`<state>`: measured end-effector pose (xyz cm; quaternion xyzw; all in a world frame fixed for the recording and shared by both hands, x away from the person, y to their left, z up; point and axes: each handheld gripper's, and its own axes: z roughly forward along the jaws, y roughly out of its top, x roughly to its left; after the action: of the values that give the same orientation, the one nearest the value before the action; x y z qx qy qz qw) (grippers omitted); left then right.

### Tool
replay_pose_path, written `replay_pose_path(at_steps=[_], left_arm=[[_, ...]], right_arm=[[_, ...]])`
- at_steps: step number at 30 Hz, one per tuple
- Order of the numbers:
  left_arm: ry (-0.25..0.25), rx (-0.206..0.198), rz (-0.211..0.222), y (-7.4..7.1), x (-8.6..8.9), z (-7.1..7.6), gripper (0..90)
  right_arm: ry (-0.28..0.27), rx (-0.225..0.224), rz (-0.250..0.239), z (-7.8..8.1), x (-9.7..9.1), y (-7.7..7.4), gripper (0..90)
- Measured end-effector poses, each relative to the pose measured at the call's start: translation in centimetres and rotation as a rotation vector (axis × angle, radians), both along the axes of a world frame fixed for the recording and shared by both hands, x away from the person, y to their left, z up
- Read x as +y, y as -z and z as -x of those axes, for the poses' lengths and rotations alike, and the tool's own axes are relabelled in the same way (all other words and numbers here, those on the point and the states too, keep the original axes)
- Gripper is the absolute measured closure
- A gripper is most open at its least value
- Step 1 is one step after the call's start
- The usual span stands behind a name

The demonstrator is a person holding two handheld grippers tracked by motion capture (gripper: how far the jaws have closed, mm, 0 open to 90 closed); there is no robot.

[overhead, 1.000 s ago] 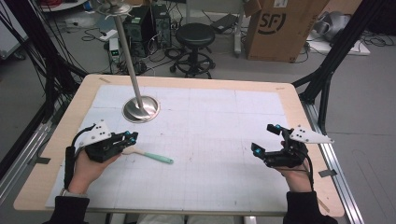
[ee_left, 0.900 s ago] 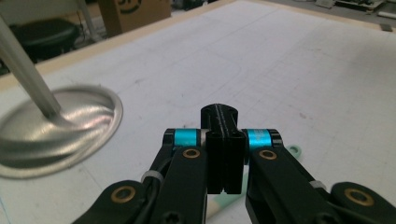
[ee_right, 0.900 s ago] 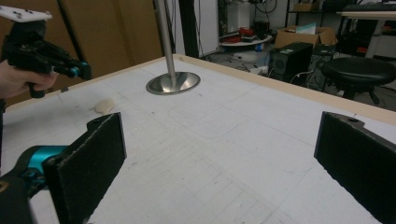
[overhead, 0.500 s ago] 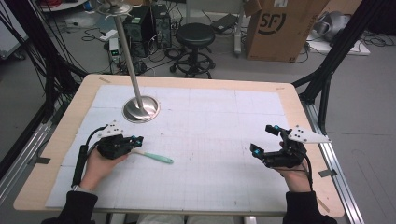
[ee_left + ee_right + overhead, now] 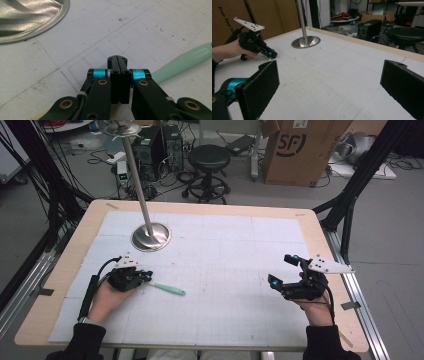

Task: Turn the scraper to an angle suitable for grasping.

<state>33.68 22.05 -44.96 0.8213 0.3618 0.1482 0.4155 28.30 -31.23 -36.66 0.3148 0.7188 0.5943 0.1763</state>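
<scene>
A mint-green toothbrush lies flat on the white gridded mat, left of centre. My left gripper rests low on the mat at the brush's near end. Its jaws are shut flat against each other with nothing between them, as the left gripper view shows. There the green handle runs off to the right, passing beside and under the right linkage. My right gripper hovers at the right of the table, wide open, with bare mat between its fingers. The right gripper view also shows the left gripper.
A steel stand with a round base and a tall pole stands at the mat's back left; the base lies just ahead of my left gripper. Behind the table are a stool and a cardboard box.
My left gripper slid to the right along the mat up to the toothbrush's near end, then stayed still. The toothbrush and my right gripper have not moved.
</scene>
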Motion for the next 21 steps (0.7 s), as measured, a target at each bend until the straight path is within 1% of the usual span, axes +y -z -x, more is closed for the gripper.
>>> replay_pose_path(at_steps=[1, 4, 5, 8, 11, 12, 13, 15, 16, 17, 19, 20, 21], left_arm=[[0.002, 0.003, 0.003, 0.0, 0.2, 0.0, 89.9], [0.002, -0.001, -0.004, 0.0, 0.1, 0.2, 90.0], [0.002, 0.009, -0.010, -0.1, 0.2, 0.4, 90.0], [0.004, 0.014, -0.019, -0.2, 0.3, 0.7, 90.0], [0.004, -0.013, -0.062, -0.3, 0.1, 1.7, 90.0], [0.004, -0.013, -0.062, -0.3, 0.1, 1.7, 90.0], [-0.004, -0.012, -0.072, -0.4, 0.0, 2.1, 90.0], [-0.004, -0.004, -0.065, -0.4, 0.0, 2.7, 90.0], [0.004, 0.005, -0.054, -0.4, 0.2, 3.2, 90.0], [0.004, 0.005, -0.054, -0.4, 0.2, 3.2, 90.0], [-0.001, 0.015, -0.037, -0.3, 0.4, 3.8, 90.0], [0.001, 0.017, -0.038, -0.4, 0.5, 4.5, 90.0], [0.002, 0.019, -0.040, -0.4, 0.4, 4.9, 90.0]], right_arm=[[0.000, 0.000, 0.000, 0.0, 0.0, 0.0, 1.1], [-0.001, -0.002, 0.003, -0.1, 0.1, 0.1, 1.1], [-0.003, 0.002, 0.005, -0.1, 0.1, 0.1, 1.1], [-0.003, 0.004, 0.006, -0.1, 0.2, 0.1, 1.1], [-0.005, 0.005, 0.010, -0.3, 0.2, 0.2, 1.1], [-0.006, 0.011, 0.008, -0.3, 0.3, 0.2, 1.1], [-0.006, 0.011, 0.008, -0.3, 0.3, 0.2, 1.1], [-0.010, 0.011, 0.013, -0.5, 0.4, 0.3, 1.1], [-0.012, 0.015, 0.013, -0.5, 0.5, 0.3, 1.1], [-0.012, 0.016, 0.014, -0.6, 0.5, 0.4, 1.1], [-0.014, 0.016, 0.014, -0.7, 0.6, 0.4, 1.1], [-0.017, 0.020, 0.013, -0.8, 0.7, 0.4, 1.1], [-0.020, 0.017, 0.014, -0.8, 0.8, 0.4, 1.1]])
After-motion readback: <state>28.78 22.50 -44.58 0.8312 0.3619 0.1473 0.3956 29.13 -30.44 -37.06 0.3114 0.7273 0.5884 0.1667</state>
